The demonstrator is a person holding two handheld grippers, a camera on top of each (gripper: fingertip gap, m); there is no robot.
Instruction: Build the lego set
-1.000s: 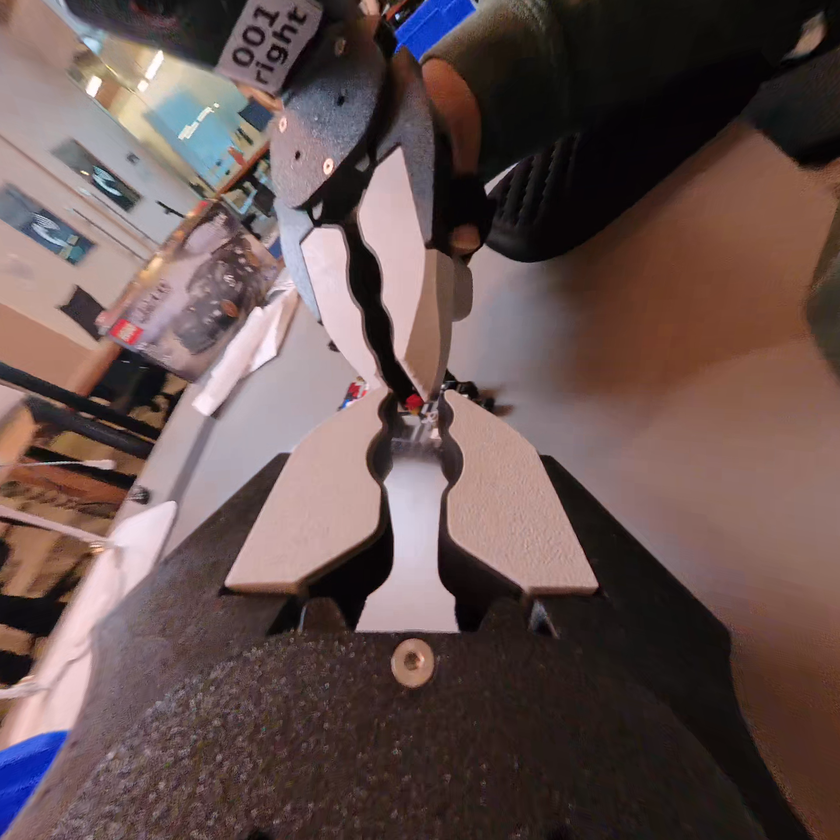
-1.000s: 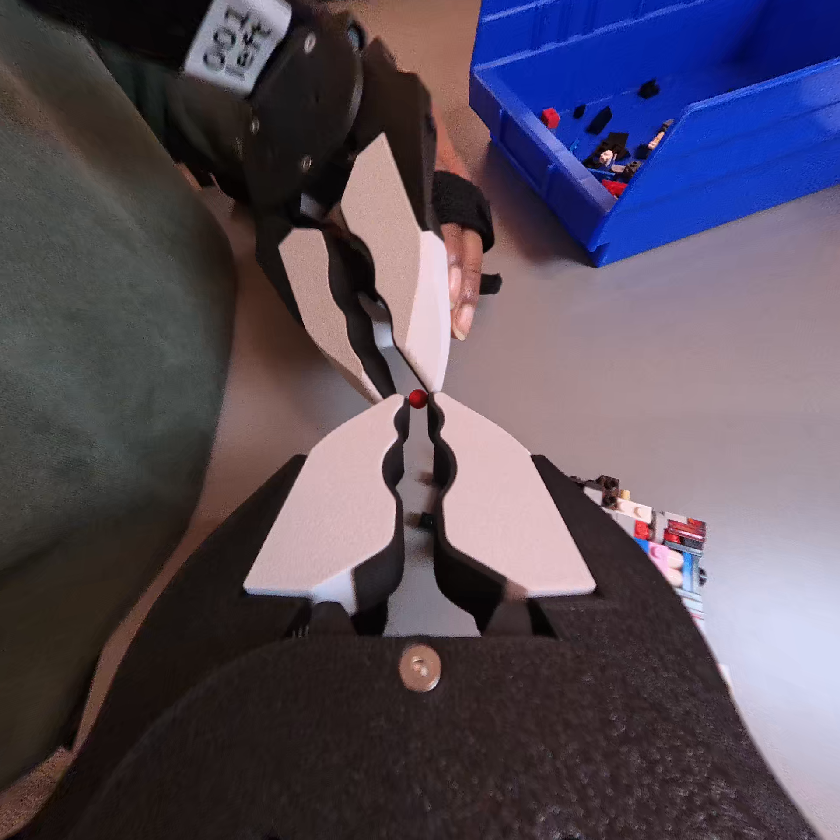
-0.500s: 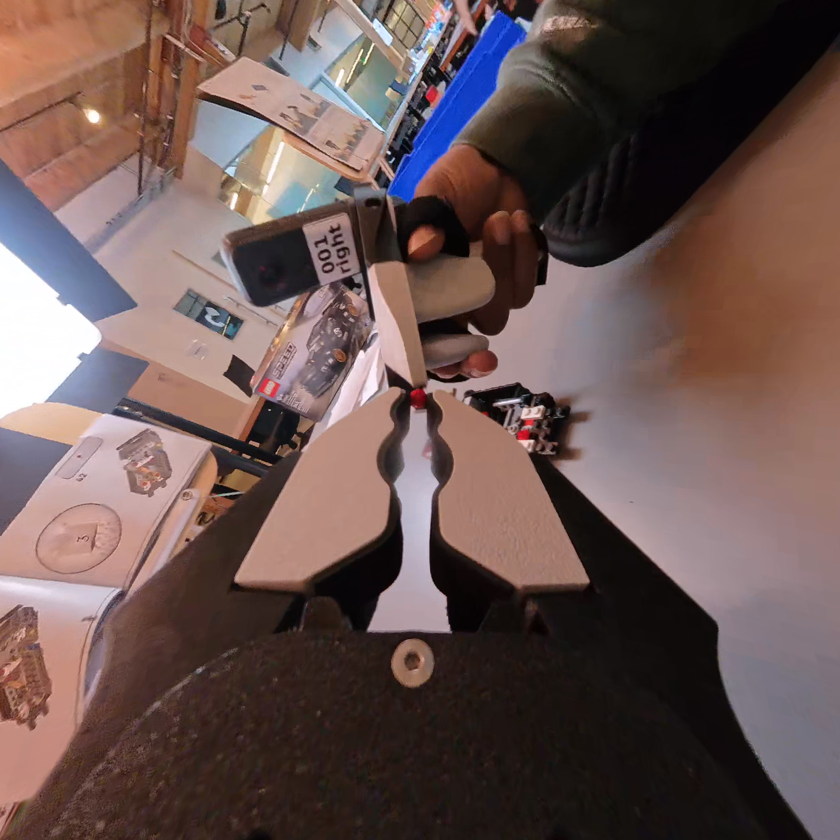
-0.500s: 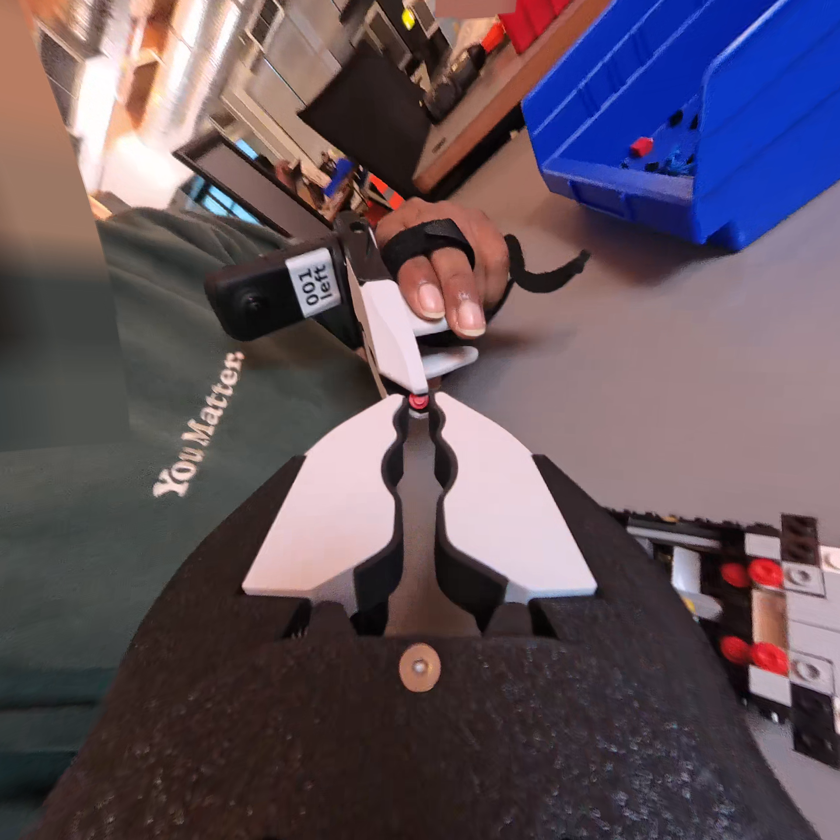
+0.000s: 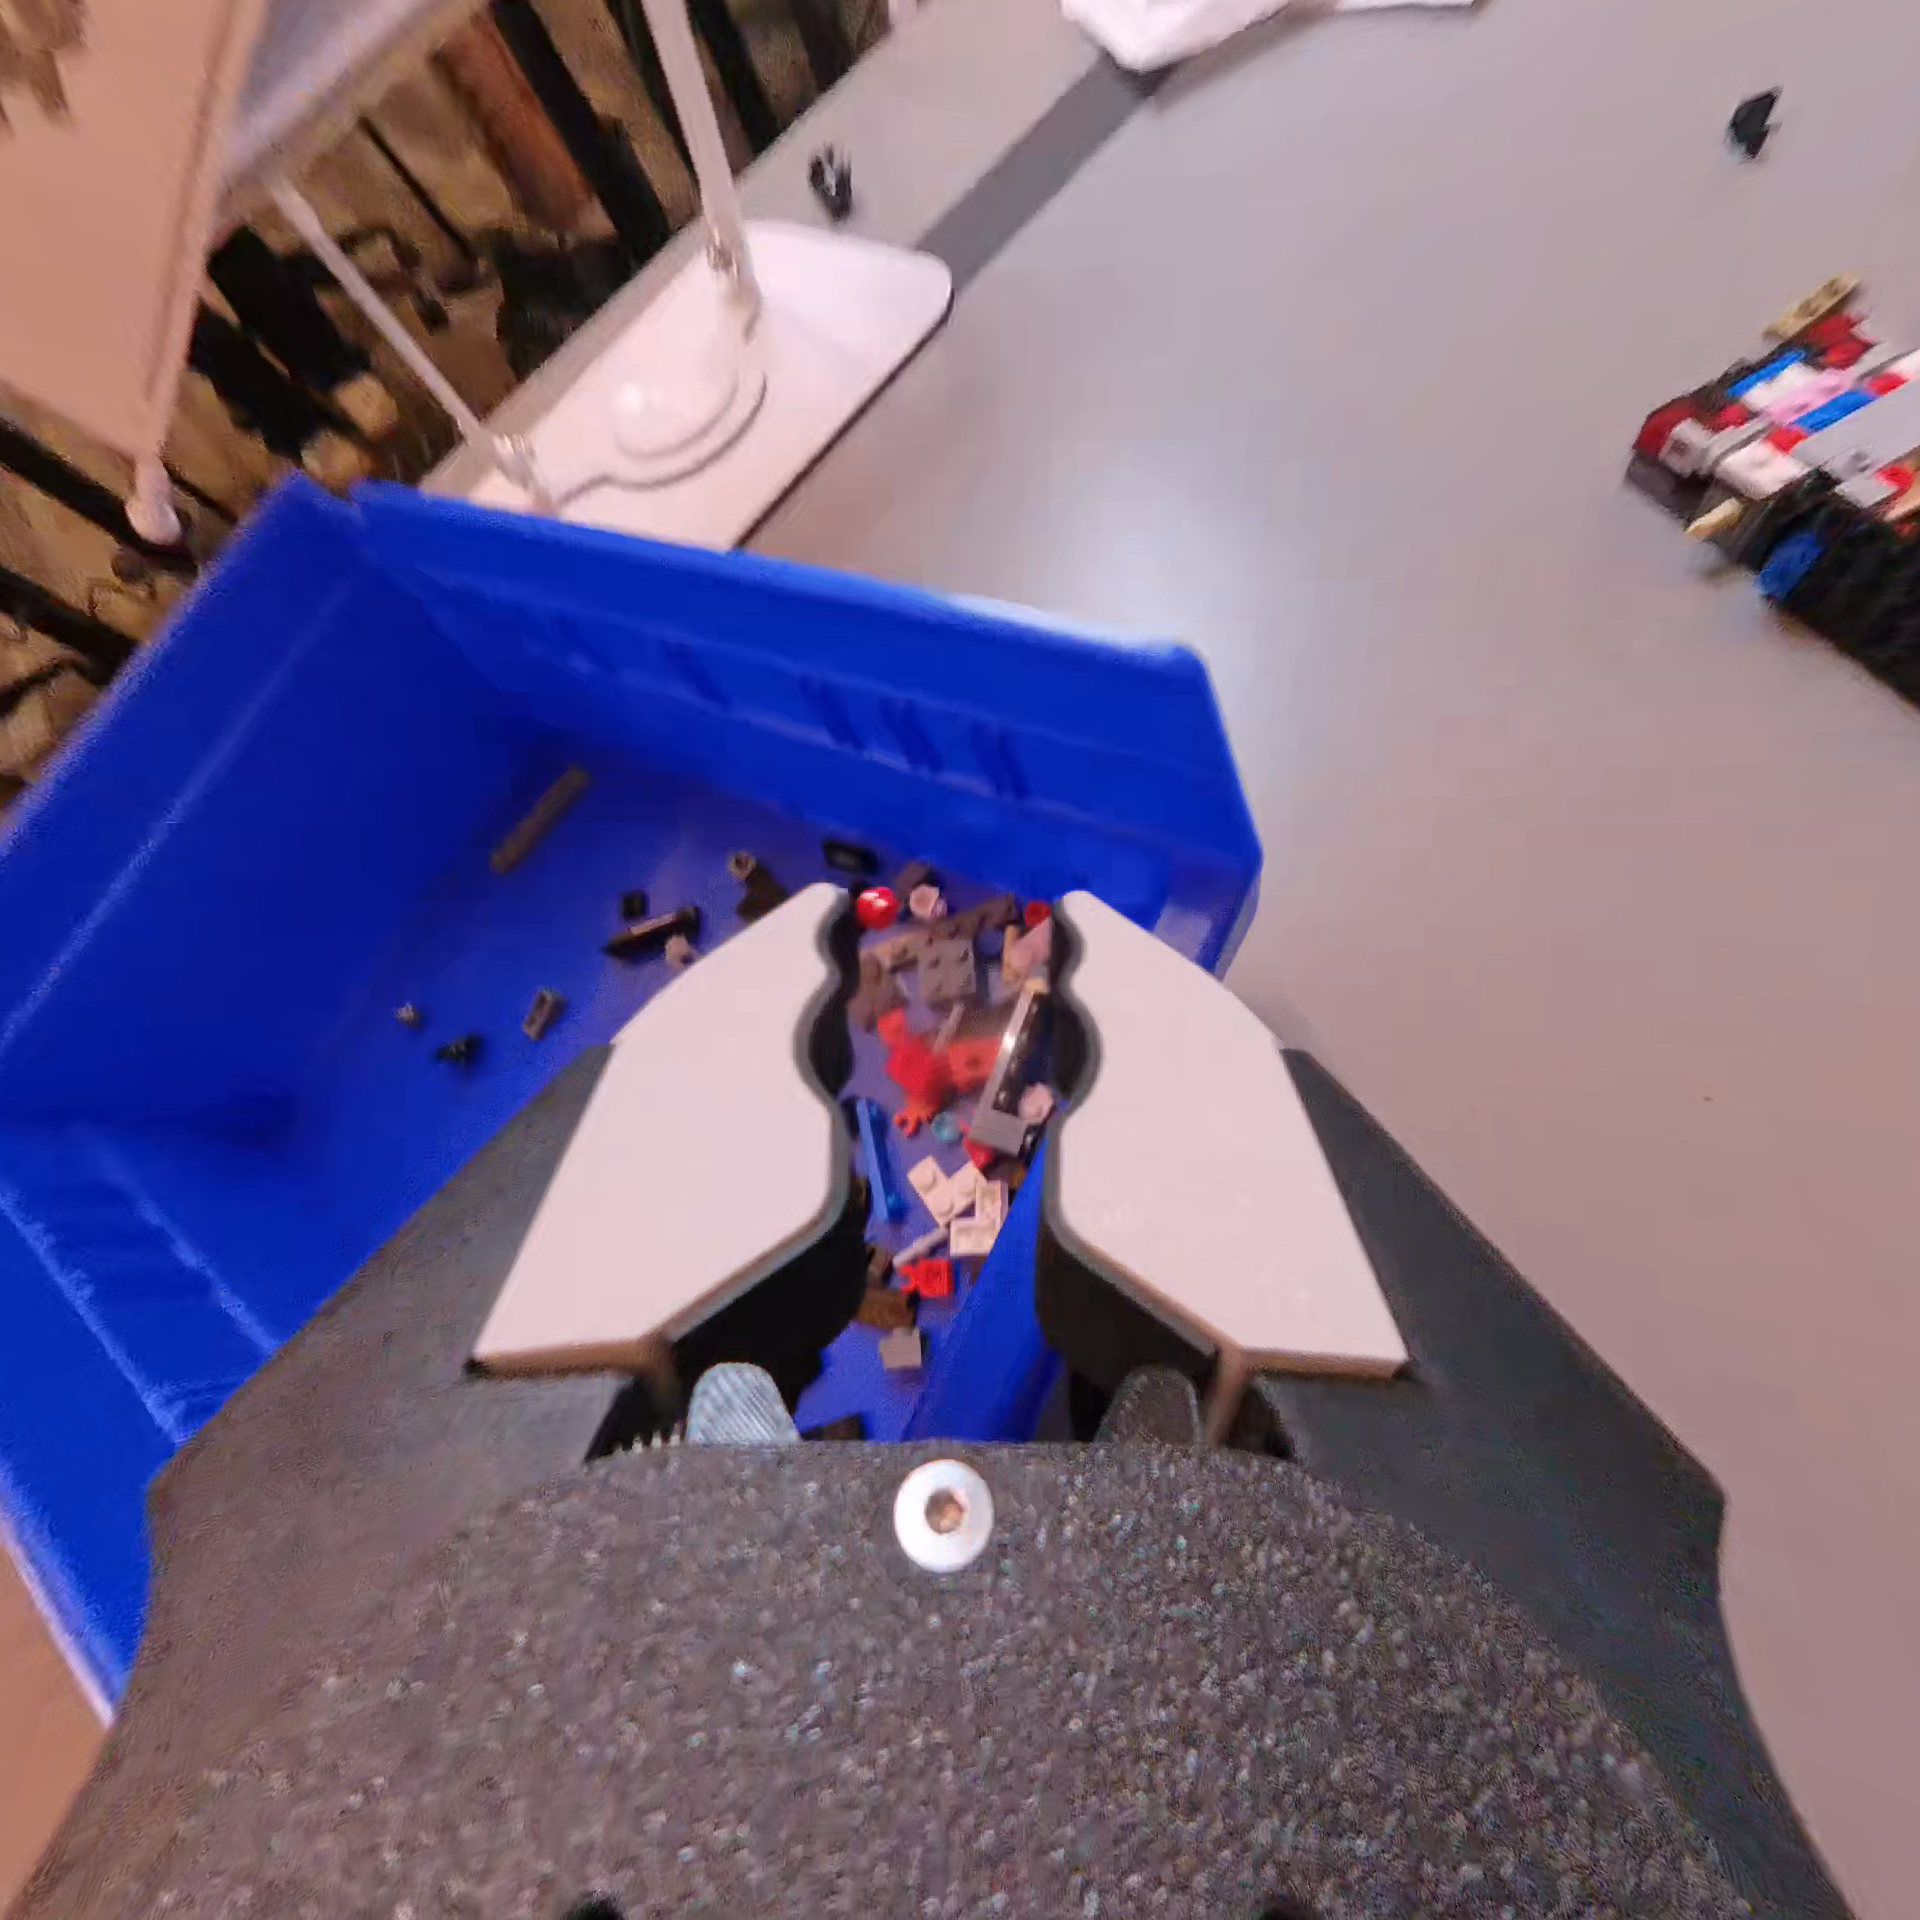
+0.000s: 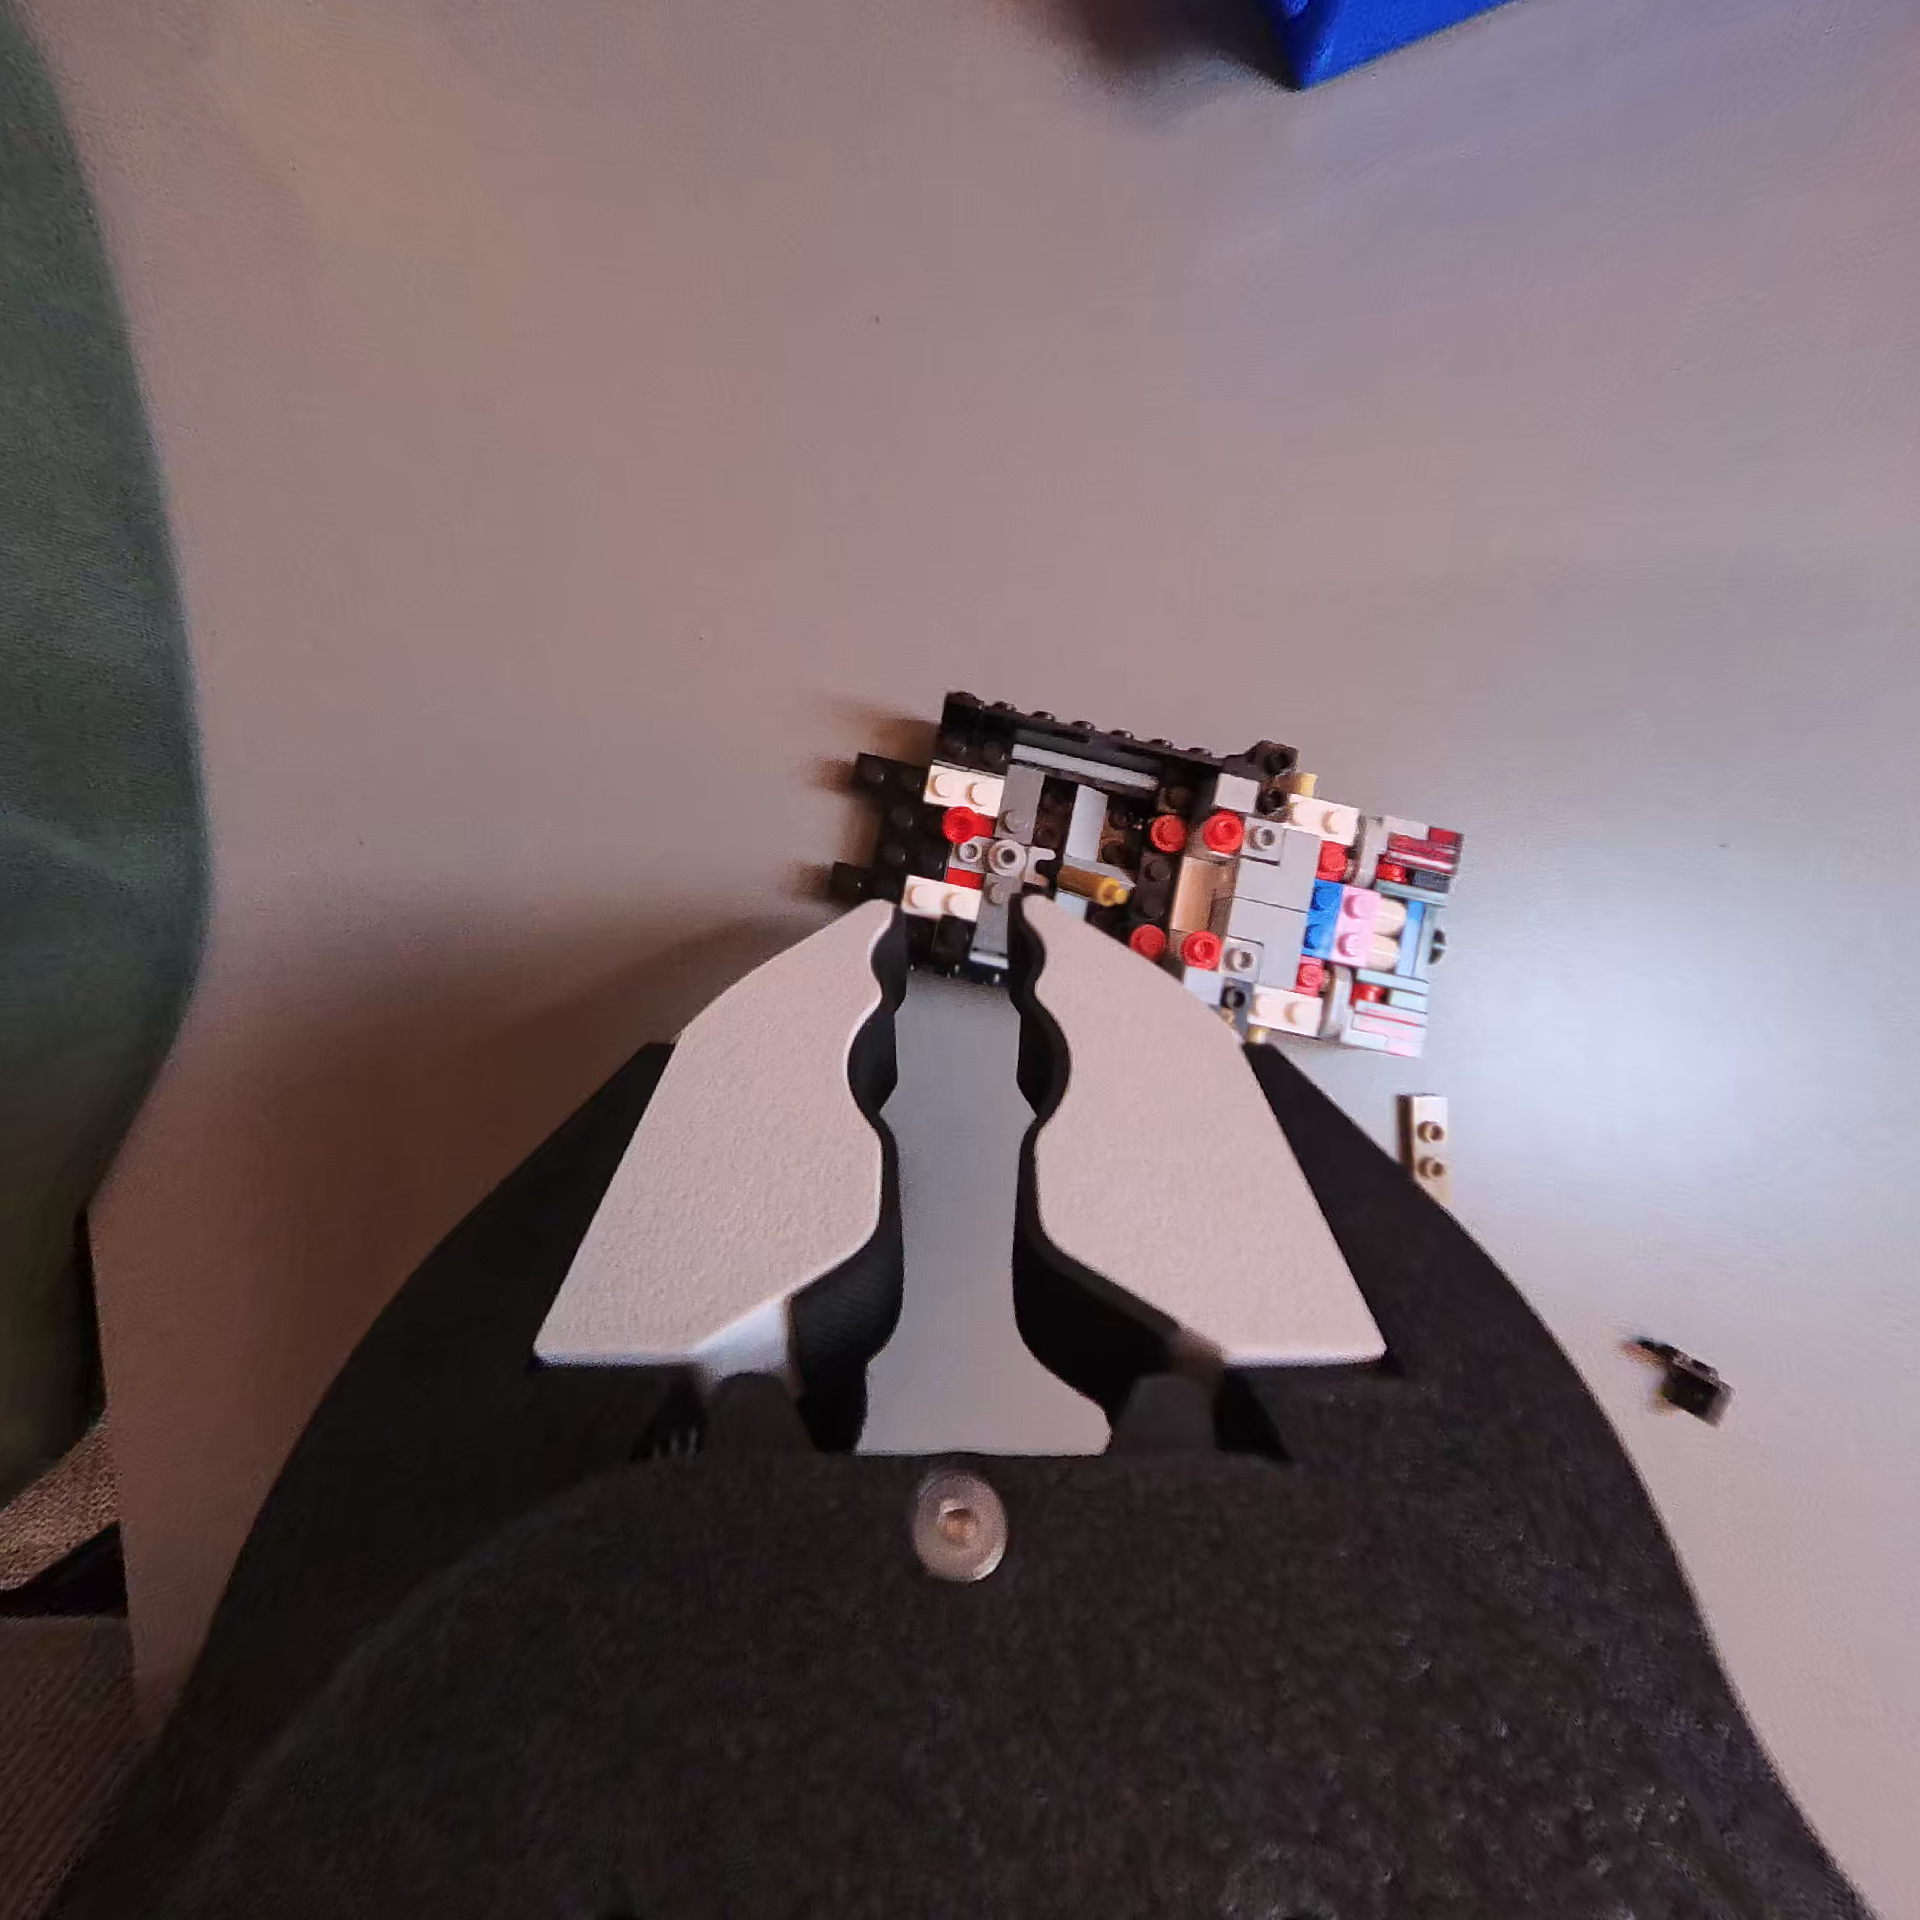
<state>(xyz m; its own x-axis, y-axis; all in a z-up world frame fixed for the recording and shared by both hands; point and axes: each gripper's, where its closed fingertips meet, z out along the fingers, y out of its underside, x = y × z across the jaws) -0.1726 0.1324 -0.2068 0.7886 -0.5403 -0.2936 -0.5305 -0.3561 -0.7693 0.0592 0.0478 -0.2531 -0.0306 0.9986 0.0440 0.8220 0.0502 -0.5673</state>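
My left gripper (image 5: 948, 914) is open and hangs over the blue bin (image 5: 623, 665), which holds several loose lego pieces (image 5: 935, 1049). A small red round piece (image 5: 876, 907) shows right by the left fingertip; I cannot tell whether it touches it. My right gripper (image 6: 958, 914) is open and empty, with its tips just over the near left end of the part-built lego model (image 6: 1143, 862), a black, grey, white and red block flat on the grey table. The model also shows far right in the left wrist view (image 5: 1808, 457).
A grey two-stud plate (image 6: 1425, 1143) and a small black piece (image 6: 1688, 1387) lie on the table right of my right gripper. A green sleeve (image 6: 73, 727) fills the left edge. A white stand base (image 5: 748, 364) sits beyond the bin. The bin's corner (image 6: 1351, 42) shows at the top. About 25 centimeters separates my left fingertips from my right. The grey two-stud plate (image 6: 1425, 1143) is closer to my right gripper, around 11 centimeters from its tips; the left tips are 30 centimeters off. It turns up in the left wrist view (image 5: 1820, 299) as well.
The two grippers were tip to tip on a small red piece. They have parted: the left swung over the blue bin and opened, the right swung down over the model and opened.
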